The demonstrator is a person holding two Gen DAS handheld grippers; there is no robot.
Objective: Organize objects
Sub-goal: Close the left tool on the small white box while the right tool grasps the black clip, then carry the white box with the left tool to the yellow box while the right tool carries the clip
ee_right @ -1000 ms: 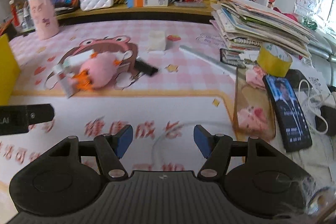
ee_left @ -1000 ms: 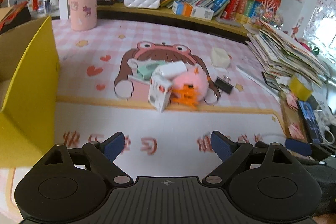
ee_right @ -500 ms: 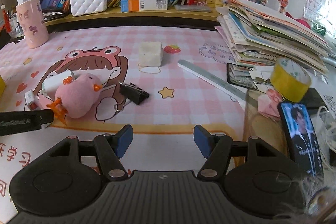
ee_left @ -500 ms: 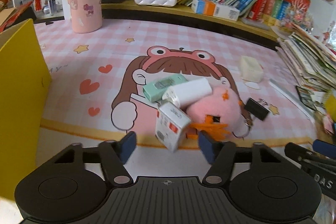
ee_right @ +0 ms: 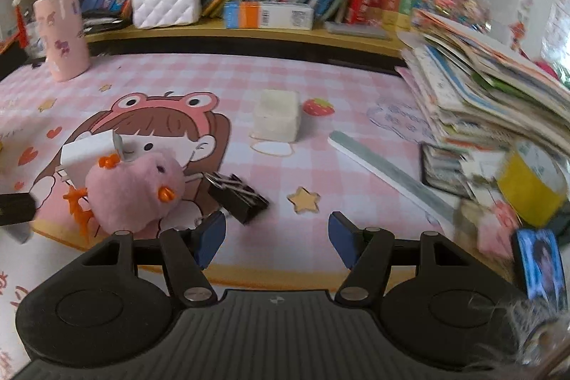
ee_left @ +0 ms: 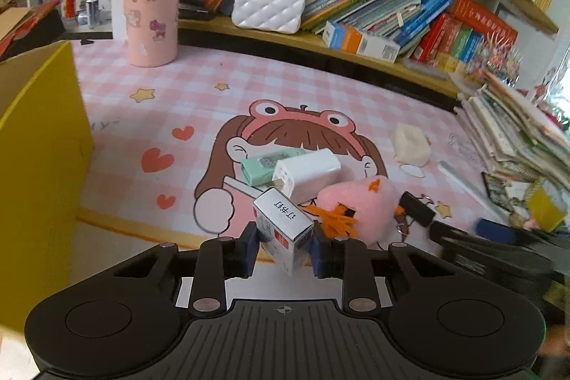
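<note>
My left gripper (ee_left: 283,246) is shut on a small white staple box (ee_left: 283,228) at the near edge of a pile on the pink mat. Behind the box lie a white charger (ee_left: 308,173) and a mint-green box (ee_left: 265,166); a pink plush chick (ee_left: 359,209) sits right of it. My right gripper (ee_right: 276,237) is open and empty above the mat, with a black binder clip (ee_right: 237,196) just beyond its left finger. The pink plush chick (ee_right: 133,191) and the white charger (ee_right: 89,152) show at the left of the right wrist view.
A yellow box (ee_left: 35,145) stands at the left. A pink cup (ee_left: 151,18) and white purse (ee_left: 269,8) stand near the bookshelf. A white eraser block (ee_right: 276,120), a ruler (ee_right: 388,170), a paper stack (ee_right: 491,95), yellow tape (ee_right: 530,191) and a phone (ee_right: 541,266) lie at right.
My left gripper moved forward to the pile and closed on the staple box. My right gripper moved forward toward the binder clip and stayed open.
</note>
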